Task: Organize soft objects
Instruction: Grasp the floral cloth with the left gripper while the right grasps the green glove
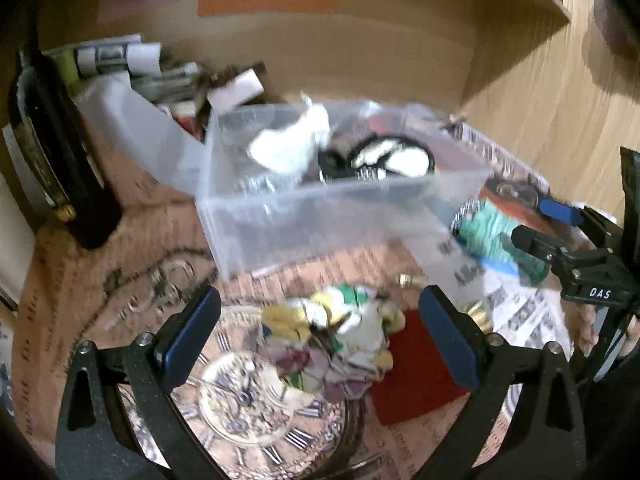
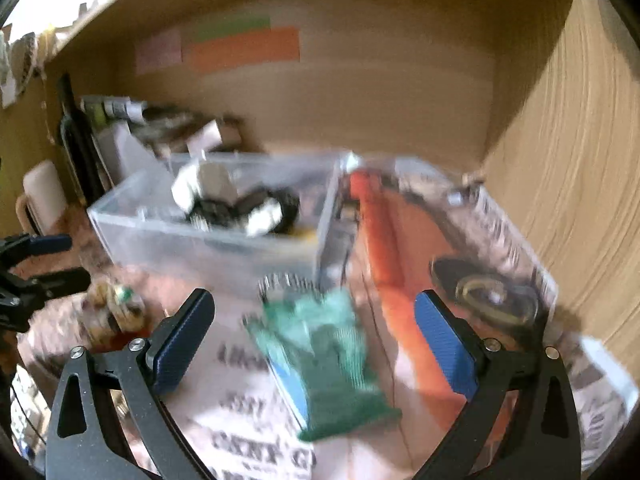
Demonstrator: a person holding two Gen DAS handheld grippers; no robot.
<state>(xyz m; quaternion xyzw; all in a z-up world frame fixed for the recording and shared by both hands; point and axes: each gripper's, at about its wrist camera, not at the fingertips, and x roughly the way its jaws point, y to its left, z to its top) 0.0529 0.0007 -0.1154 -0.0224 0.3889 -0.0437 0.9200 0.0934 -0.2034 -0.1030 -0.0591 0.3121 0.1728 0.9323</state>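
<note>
A clear plastic bin [image 1: 320, 216] on the printed tablecloth [image 1: 100, 272] holds white and black soft items [image 1: 376, 158]. The left gripper [image 1: 320, 336], jaws wide and empty, straddles a floral cloth wad [image 1: 340, 344]. The right gripper [image 2: 316, 344], equally spread and empty, frames a green knit glove [image 2: 332, 360].

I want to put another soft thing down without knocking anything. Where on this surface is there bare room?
Free: the printed cloth left of the clear bin, between it and the dark bottle. Also the print before the green cloth in the right wrist view. Crowded: behind the bin, and around the crumpled floral cloth.
</note>
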